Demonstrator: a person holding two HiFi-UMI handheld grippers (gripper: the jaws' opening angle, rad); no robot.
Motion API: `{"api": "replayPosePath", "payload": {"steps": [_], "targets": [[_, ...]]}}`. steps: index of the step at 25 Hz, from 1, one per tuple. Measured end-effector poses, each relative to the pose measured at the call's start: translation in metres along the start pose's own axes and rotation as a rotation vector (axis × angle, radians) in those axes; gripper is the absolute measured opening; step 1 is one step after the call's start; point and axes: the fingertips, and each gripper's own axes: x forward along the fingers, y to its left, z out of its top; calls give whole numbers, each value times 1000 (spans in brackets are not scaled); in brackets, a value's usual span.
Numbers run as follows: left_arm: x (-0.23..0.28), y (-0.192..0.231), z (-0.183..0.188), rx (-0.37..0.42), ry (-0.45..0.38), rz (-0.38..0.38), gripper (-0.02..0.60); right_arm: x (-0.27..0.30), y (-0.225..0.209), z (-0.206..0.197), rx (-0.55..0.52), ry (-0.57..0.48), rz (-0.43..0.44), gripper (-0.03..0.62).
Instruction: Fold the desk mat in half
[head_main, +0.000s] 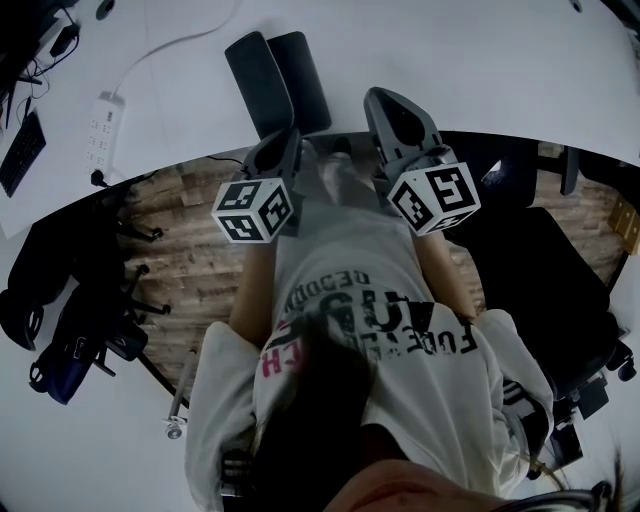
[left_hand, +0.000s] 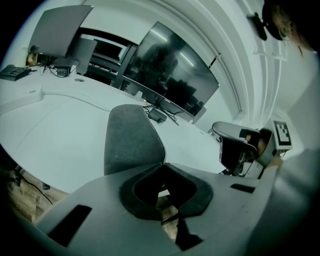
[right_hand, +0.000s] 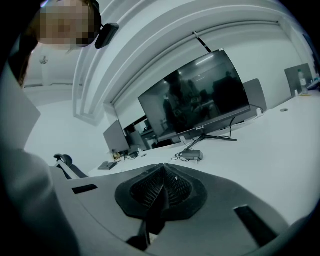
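Dark grey soft desk mat lies on the white desk dead ahead; it looks doubled over to me. Left gripper: jaws pressed together at the mat's near edge, can't tell if they nip it. Right gripper: pressed together, empty. I expect a light, limp sheet, so I'd pinch a near corner.

My left tongs cover the near end of the dark grey desk mat; whether they nip it I cannot tell. My torso hides the near edge of the white bench.
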Motion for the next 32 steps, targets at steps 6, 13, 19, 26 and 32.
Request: {"api": "replayPosePath", "payload": {"steps": [6,13,19,26,32], "targets": [[9,-7,-3,-3,8,-6,12,-2,-6,-1,7,2,-6,0],[19,-19,-4,6,17,-26,12,-8,-12,3,4,-9,-15,0],[29,-29,-8,17,31,-43,12,-14,-18,4,6,-19,-29,0],[42,-36,-13,30,52,-55,12,-22,-26,2,11,-21,-54,0],[55,-43,-21,39,75,-58,12,-30,-31,0,16,-22,-68,0]]}}
